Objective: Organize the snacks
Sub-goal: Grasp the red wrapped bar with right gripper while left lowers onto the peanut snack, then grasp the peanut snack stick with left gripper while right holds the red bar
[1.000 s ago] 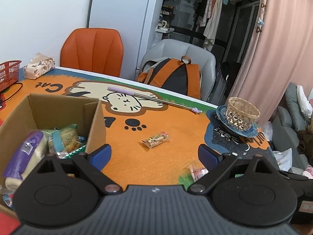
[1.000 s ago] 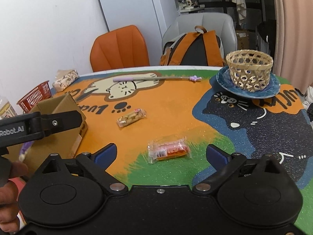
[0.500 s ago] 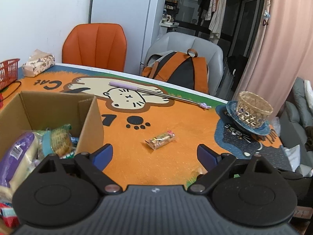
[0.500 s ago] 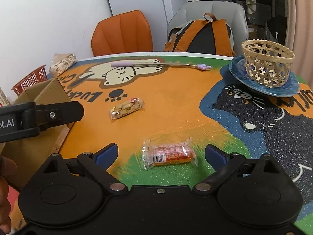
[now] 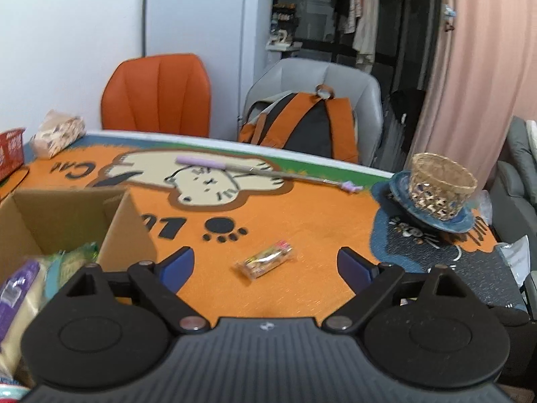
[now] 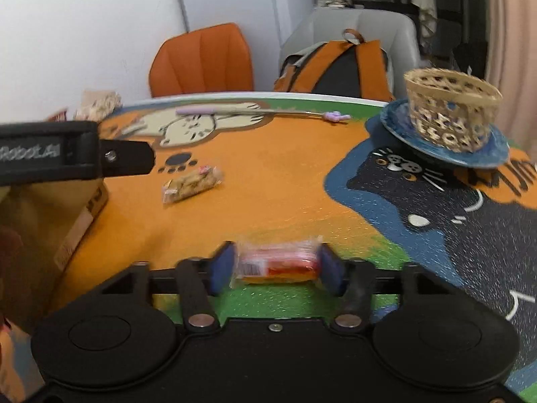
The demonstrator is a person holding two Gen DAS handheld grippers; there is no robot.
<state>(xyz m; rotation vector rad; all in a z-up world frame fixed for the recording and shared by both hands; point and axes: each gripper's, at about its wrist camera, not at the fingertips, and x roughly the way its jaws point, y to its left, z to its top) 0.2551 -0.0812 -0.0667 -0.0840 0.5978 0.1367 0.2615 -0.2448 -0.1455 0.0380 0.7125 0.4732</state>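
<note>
A red snack packet (image 6: 278, 263) lies on the cat-print table mat (image 6: 285, 184), and the jaws of my right gripper (image 6: 275, 268) are closing on it, the blue pads touching both wrapper ends. A yellow nut-bar packet (image 5: 265, 263) lies on the orange part of the mat. My left gripper (image 5: 265, 265) hovers above it, open, with nothing held. A cardboard box (image 5: 67, 215) with several snacks (image 5: 20, 288) inside stands at the left. In the right wrist view the left gripper's finger (image 6: 127, 163) reaches in above the box (image 6: 50, 221), near the nut-bar packet (image 6: 191, 184).
A wicker basket (image 5: 443, 184) on a blue plate (image 5: 466, 223) stands at the right. A purple wand (image 5: 261, 169) lies across the back. A tissue pack (image 5: 57, 134) and a red basket (image 5: 10, 151) sit far left. An orange chair (image 5: 157, 94) and a backpack (image 5: 302, 127) stand behind the table.
My right gripper came down over the red packet and its jaws closed from wide apart onto the wrapper. My left gripper shifted to the right, away from the box and toward the nut-bar packet.
</note>
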